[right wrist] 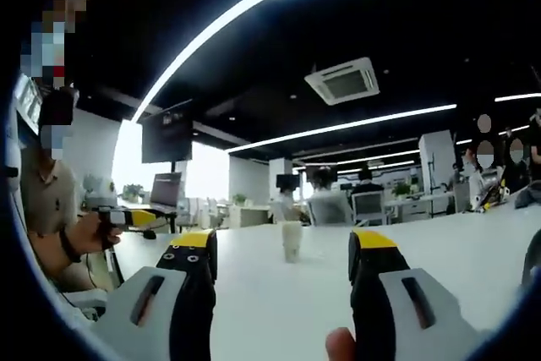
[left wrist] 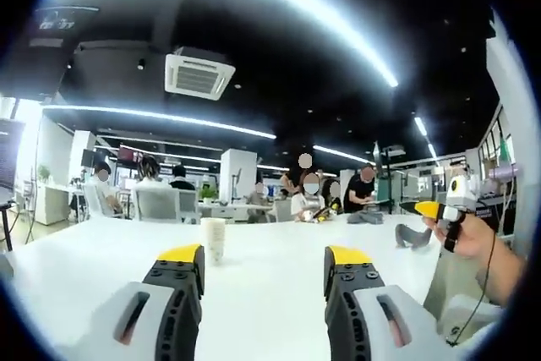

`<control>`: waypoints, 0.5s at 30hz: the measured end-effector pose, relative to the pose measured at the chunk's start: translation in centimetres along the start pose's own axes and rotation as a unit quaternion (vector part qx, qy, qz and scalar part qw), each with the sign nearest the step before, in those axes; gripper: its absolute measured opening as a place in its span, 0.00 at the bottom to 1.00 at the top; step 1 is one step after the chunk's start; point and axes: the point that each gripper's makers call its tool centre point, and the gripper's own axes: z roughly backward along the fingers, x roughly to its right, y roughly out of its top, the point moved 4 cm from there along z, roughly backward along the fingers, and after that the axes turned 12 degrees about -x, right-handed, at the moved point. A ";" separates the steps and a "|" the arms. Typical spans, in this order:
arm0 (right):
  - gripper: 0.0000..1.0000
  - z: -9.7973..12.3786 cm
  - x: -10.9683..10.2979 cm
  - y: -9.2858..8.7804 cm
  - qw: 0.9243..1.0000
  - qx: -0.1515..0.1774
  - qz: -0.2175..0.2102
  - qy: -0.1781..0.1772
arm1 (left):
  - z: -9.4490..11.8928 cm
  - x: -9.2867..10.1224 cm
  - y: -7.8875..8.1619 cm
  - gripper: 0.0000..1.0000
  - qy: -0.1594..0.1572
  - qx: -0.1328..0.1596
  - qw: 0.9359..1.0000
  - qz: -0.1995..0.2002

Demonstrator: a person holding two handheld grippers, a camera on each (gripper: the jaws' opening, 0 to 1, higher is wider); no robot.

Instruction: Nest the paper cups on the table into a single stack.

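At the bottom of the left gripper view the left gripper [left wrist: 264,261] rises with its yellow-tipped jaws spread wide, nothing between them. Just beyond, on the white table [left wrist: 279,302], a paper cup [left wrist: 213,240] stands upright at lower centre, above the left-hand jaw tip and apart from it. At the right edge a hand [left wrist: 472,234] holds another yellow-tipped gripper [left wrist: 429,208]; whether its jaws are spread I cannot tell. Farther back, seated people [left wrist: 311,196] and chairs [left wrist: 158,204] fill the middle band, with a ceiling vent [left wrist: 199,74] at upper left

In the right gripper view the right gripper [right wrist: 282,253] also has its jaws held wide apart and empty, a fingertip [right wrist: 340,345] showing at the bottom edge. The cup [right wrist: 292,240] stands on the table [right wrist: 279,310] between the jaw tips but beyond them. At the left edge a hand [right wrist: 95,231] grips a gripper [right wrist: 127,217]. A monitor [right wrist: 166,139] hangs at upper left
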 end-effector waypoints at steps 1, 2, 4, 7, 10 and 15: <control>0.64 0.1 -0.2 0.1 1.000 -0.001 0.007 0.001 | 0.2 0.3 -0.1 0.61 -0.002 -0.001 1.000 0.000; 0.64 0.1 -0.4 0.1 1.000 -0.002 0.010 0.001 | 0.3 0.5 -0.1 0.61 -0.001 -0.002 1.000 -0.001; 0.64 0.2 -0.7 0.2 1.000 0.000 0.010 0.003 | 0.4 0.5 -0.1 0.60 0.002 -0.002 1.000 -0.005; 0.64 0.0 -1.4 0.2 1.000 -0.002 0.012 0.008 | 0.8 0.6 0.3 0.60 0.002 0.004 1.000 -0.003; 0.65 -0.2 -2.0 0.2 0.999 -0.009 0.031 0.006 | 0.9 0.6 0.3 0.60 0.004 0.007 1.000 -0.005; 0.65 -0.3 -2.2 0.1 1.000 -0.007 0.023 0.012 | 1.0 0.7 0.1 0.59 0.004 0.007 1.000 -0.003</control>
